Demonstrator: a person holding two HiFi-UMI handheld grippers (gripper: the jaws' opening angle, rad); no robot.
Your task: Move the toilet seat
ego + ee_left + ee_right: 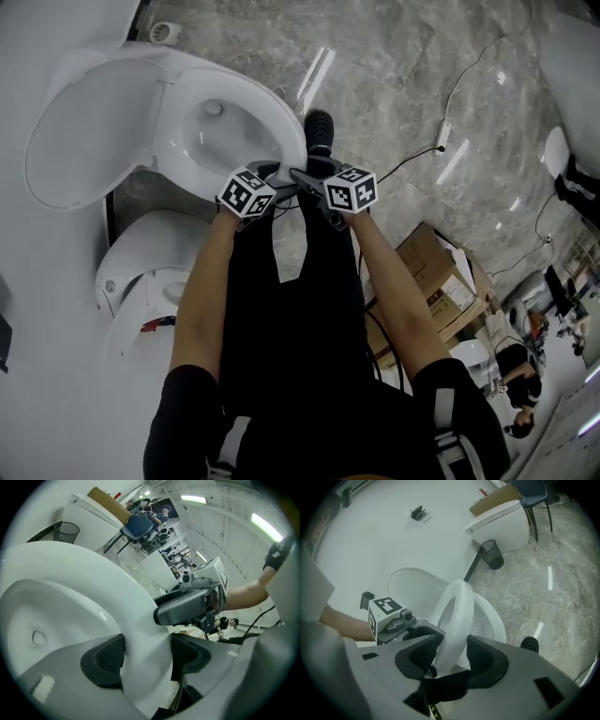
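1. Black shirt with short sleeves, black trousers, black shoe.
2. The left claw and right claw are grey with black pads.
3. Each carries a white cube with black squares.

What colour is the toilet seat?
The toilet seat is glossy white; it shows best in the right gripper view.

Item: one toilet seat. White, glossy oval ring. I see it tilted, with its front edge raised off the bowl and its rear low.
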